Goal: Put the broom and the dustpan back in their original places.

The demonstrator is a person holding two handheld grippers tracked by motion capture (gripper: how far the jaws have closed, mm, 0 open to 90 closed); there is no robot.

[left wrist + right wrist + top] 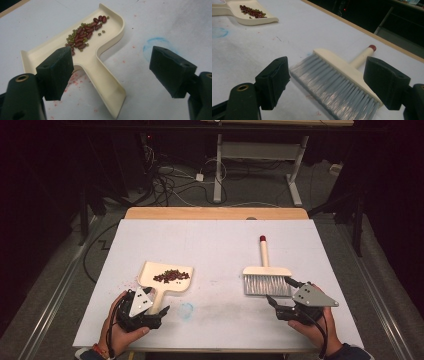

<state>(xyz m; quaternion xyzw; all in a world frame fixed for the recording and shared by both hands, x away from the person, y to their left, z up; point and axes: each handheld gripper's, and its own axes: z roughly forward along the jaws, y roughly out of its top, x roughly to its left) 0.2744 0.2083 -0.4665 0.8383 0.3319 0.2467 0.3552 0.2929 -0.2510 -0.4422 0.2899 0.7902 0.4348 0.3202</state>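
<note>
A cream dustpan [167, 281] lies on the white table sheet at the left, holding a heap of dark red and green beans [171, 275]. Its handle points at my left gripper [159, 311], which is open just short of the handle's end. In the left gripper view the dustpan handle [106, 85] runs between the spread jaws, with the beans [85, 33] beyond. A cream hand brush [265, 272] with grey bristles and a red-tipped handle lies at the right. My right gripper [281, 293] is open at the bristle end. In the right gripper view the brush bristles [334, 85] lie between the jaws.
A faint blue ring mark [186, 310] is on the sheet between the two grippers, and reddish specks dot the sheet near the dustpan. The table's wooden far edge [215, 213] shows beyond the sheet. Cables and a desk frame [260, 165] stand on the floor behind.
</note>
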